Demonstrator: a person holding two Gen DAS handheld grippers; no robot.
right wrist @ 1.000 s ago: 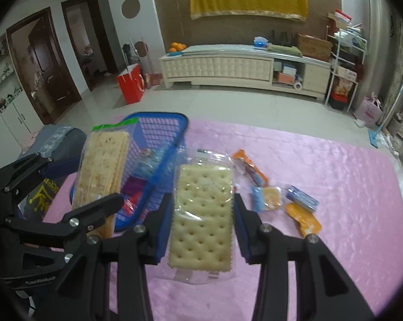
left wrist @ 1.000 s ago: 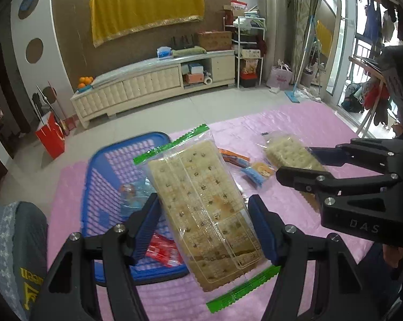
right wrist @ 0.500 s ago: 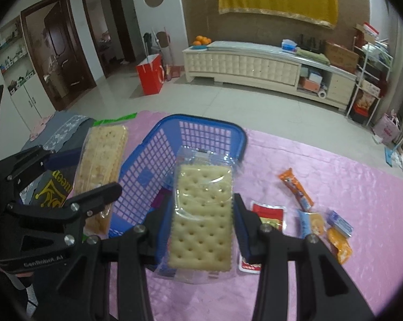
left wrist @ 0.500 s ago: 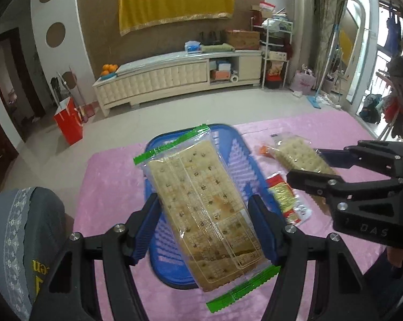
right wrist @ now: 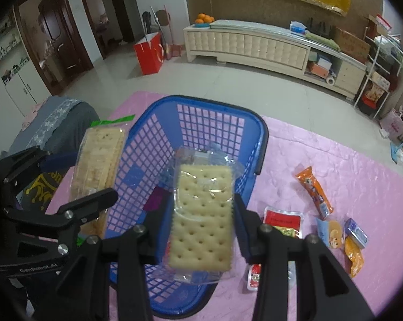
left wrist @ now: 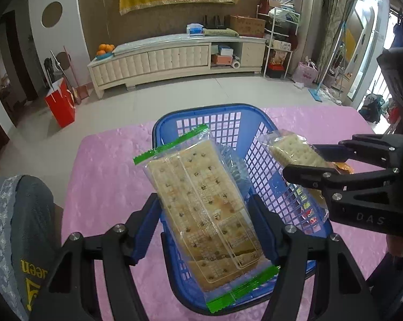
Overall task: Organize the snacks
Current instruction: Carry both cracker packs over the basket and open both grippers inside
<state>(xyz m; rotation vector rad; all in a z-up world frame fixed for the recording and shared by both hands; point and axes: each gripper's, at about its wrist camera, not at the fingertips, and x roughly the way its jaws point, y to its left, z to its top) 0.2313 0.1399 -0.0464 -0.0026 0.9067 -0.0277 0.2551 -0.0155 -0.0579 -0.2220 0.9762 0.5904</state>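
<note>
Two sets of tongs hang over a blue basket (right wrist: 201,123), each clamped on a cracker pack. Left tongs (left wrist: 204,211) stand fairly wide, their blue pads pressing the long sides of a large cracker pack (left wrist: 201,203) with green sealed ends; it slants from about 11 o'clock down to 5 o'clock in the left wrist view, above the basket's near half. Right tongs (right wrist: 202,222) are closed narrower on a small cracker pack (right wrist: 202,219) in clear wrap, held lengthwise toward 12 o'clock, over the basket's near right part. In the right wrist view the left tongs and their pack sit at 9 o'clock, over the basket's left rim.

Loose snacks lie on the pink counter (right wrist: 335,160) at 3 to 4 o'clock of the basket: an orange stick pack (right wrist: 314,192), a red flat pack (right wrist: 281,220), a small red sachet (right wrist: 253,275), a blue cookie pack (right wrist: 328,231), a small blue pack (right wrist: 356,232) and an orange pouch (right wrist: 353,256). Something purple (right wrist: 156,202) and a clear wrapper lie inside the basket.
</note>
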